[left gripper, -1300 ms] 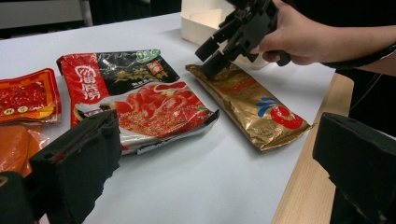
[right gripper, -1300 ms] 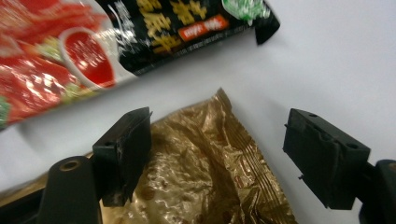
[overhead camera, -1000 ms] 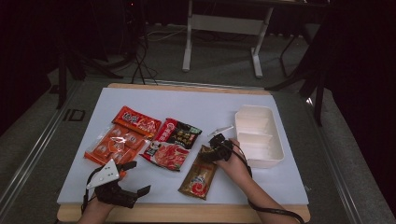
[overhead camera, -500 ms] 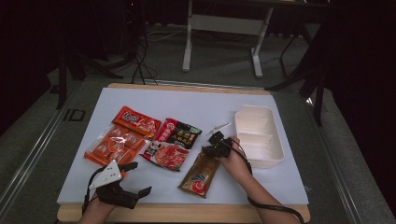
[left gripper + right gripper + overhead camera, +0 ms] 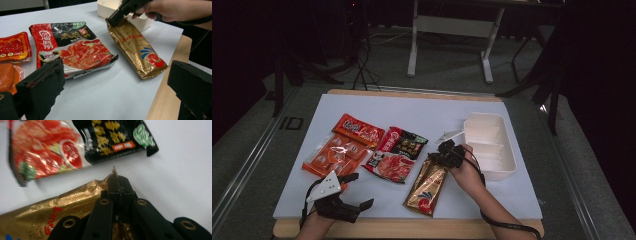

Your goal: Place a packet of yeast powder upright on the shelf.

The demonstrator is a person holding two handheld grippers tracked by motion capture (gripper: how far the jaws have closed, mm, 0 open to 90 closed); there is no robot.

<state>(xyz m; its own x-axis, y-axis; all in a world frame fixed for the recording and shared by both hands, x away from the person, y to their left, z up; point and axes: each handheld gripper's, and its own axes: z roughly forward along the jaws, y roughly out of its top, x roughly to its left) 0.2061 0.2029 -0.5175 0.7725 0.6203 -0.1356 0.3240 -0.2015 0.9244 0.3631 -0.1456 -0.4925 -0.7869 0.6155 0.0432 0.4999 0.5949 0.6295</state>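
Right gripper (image 5: 443,154) clamped on top corner of gold packet (image 5: 427,186); left gripper (image 5: 354,190) idle, jaws wide.

Right gripper view: jaws have just been closing and now pinch the packet's crimped corner between the pads, foil edge poking out past the tips; rest of the packet trails back under the gripper. Just beyond the tips lies the red-and-black sauce packet (image 5: 75,142) flat on the white table (image 5: 180,170). Left gripper view: nothing between the spread jaws; same sauce packet just ahead, gold packet beyond it toward the right jaw, right gripper (image 5: 117,15) at its far end. Past that, the white tray (image 5: 105,7). Orange packets (image 5: 343,147) sit ahead of the left gripper.
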